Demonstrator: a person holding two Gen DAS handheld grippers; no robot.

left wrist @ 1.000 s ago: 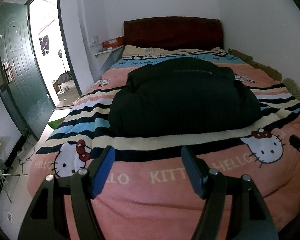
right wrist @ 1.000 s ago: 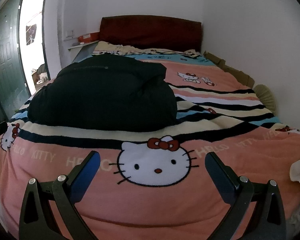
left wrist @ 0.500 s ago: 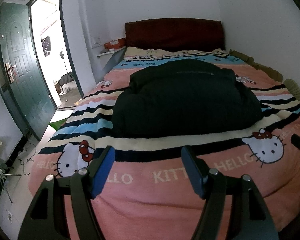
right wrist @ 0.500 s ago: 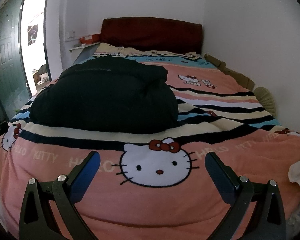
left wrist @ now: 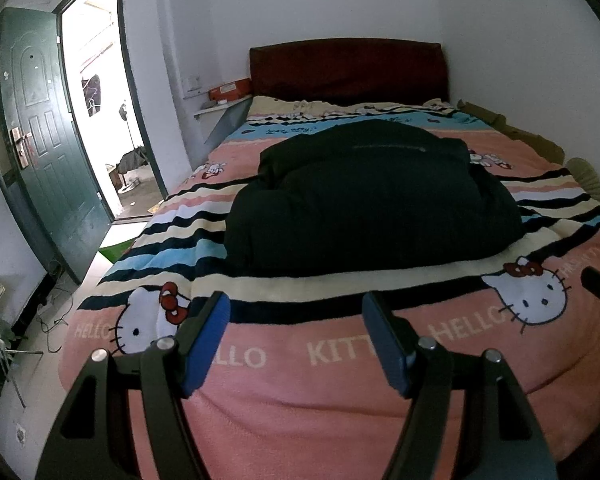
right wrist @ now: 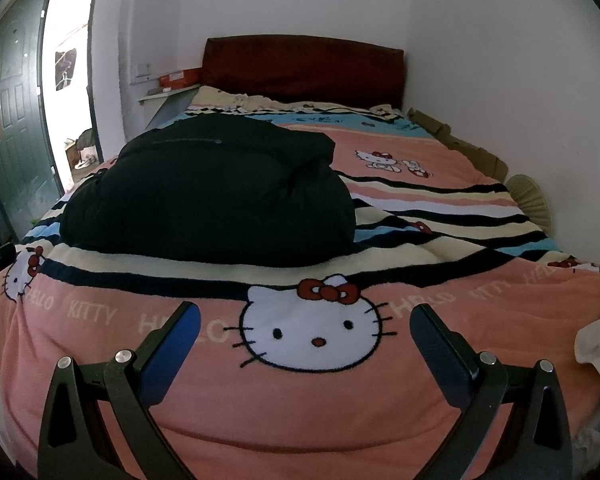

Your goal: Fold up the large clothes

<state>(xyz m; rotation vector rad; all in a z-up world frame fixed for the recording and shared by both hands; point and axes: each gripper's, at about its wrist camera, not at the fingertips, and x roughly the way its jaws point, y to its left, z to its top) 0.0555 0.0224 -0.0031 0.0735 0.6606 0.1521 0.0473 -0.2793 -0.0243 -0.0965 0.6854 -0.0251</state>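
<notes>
Left gripper [left wrist: 296,306] and right gripper [right wrist: 306,312] level above blanket [right wrist: 300,400], fingers spread, empty

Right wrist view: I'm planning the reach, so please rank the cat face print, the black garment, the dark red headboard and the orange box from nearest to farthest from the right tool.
1. Cat face print, on the blanket just ahead, between the fingers.
2. Black garment, mid-bed, ahead and left.
3. Dark red headboard and orange box, both at the far wall; too close to call.
</notes>
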